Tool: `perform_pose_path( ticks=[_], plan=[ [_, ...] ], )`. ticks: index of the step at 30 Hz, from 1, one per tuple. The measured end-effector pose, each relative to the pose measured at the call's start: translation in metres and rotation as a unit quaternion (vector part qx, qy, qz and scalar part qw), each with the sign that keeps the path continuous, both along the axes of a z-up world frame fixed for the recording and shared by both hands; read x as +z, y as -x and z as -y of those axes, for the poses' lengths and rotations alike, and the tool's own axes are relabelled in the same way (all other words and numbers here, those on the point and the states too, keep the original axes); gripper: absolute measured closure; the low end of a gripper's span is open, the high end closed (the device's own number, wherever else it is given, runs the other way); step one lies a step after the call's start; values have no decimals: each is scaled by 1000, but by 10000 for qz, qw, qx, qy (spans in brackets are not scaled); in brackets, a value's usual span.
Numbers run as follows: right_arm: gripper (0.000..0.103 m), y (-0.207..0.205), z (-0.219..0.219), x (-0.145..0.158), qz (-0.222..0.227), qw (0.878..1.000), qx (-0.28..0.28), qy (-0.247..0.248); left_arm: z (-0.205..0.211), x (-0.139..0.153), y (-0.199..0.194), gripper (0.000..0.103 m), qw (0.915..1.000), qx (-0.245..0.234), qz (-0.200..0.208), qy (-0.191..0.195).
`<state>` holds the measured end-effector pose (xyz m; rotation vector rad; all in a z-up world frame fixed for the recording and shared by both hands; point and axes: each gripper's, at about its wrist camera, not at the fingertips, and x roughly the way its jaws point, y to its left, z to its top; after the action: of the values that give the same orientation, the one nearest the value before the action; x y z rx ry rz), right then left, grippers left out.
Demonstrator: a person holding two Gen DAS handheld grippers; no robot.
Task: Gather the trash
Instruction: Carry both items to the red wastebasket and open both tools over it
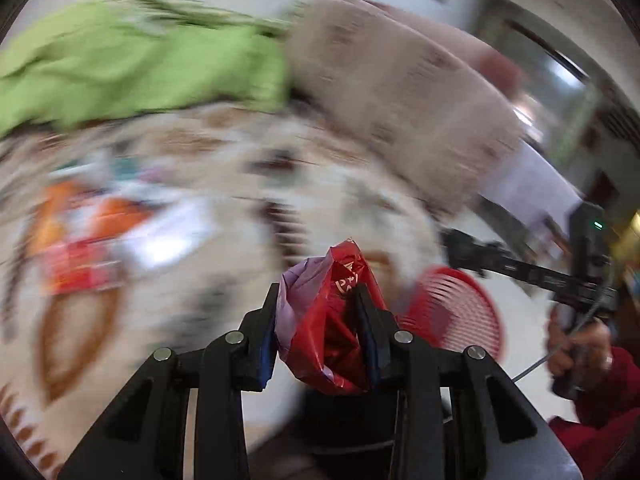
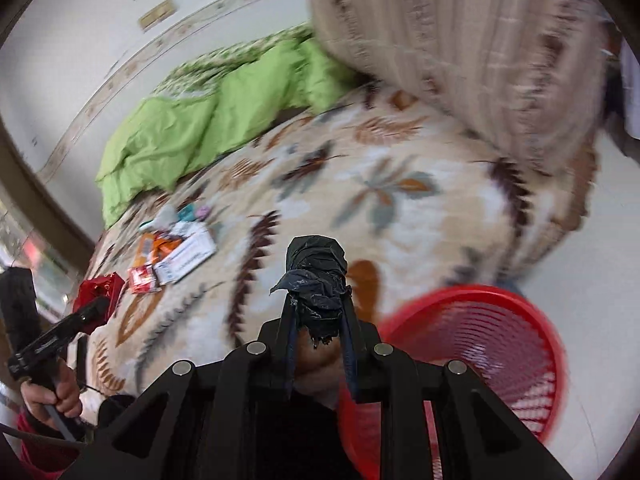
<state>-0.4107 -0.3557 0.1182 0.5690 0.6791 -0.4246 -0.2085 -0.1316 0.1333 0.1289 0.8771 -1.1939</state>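
A person stands at the side of a bed [image 2: 360,184] covered with a cream blanket patterned in brown and grey leaves, holding a gripper in each hand. The left gripper [image 1: 316,300] is clamped on a crumpled red wrapper [image 1: 340,320] with a pale purple lining, its pads pressing the wrapper from both sides. The right gripper [image 2: 318,304] is closed tight on a wad of crumpled black plastic [image 2: 316,272], which sticks up above the fingertips. A red mesh basket [image 2: 500,344] stands on the pale floor just beside the bed's near edge; both held pieces hang close to the basket, not inside it. On the bed, well away from the basket, lies a small pile of remaining trash [image 2: 176,252]: orange, red and white packets and a few pale scraps. At the far side of the bed is a bunched lime-green quilt [image 2: 192,124], and a beige folded blanket [image 2: 460,48] is heaped at the bed's far corner beyond the basket. The left wrist view is heavily blurred.
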Motion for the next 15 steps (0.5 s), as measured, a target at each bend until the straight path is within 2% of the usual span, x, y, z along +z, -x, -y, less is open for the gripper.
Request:
perform_pose_path(
  ticks=[4,10,11,12,13,15],
  plan=[
    [83,44,18,-1,48,9993,-377,-24,80,-5,51,70,9936,-988,-517,-152],
    [81,90,37,-20,87,9970,-717,-260,160,-33,104,69,9831,-1554,-583,-768],
    [81,92,38,-23,77,9971,-709,-278,172,-38,112,68,9814,-1615,-529,-896],
    [79,95,41,-29,37,9966,-767,-292,183,-44,121,61,9784,-1715,-439,-1065],
    [74,99,44,-33,40,9960,-821,-345,189,-48,124,50,9775,-1711,-350,-1182],
    [51,109,51,-38,126,9942,-970,-455,193,-52,126,45,9781,-1596,-258,-1310]
  ],
)
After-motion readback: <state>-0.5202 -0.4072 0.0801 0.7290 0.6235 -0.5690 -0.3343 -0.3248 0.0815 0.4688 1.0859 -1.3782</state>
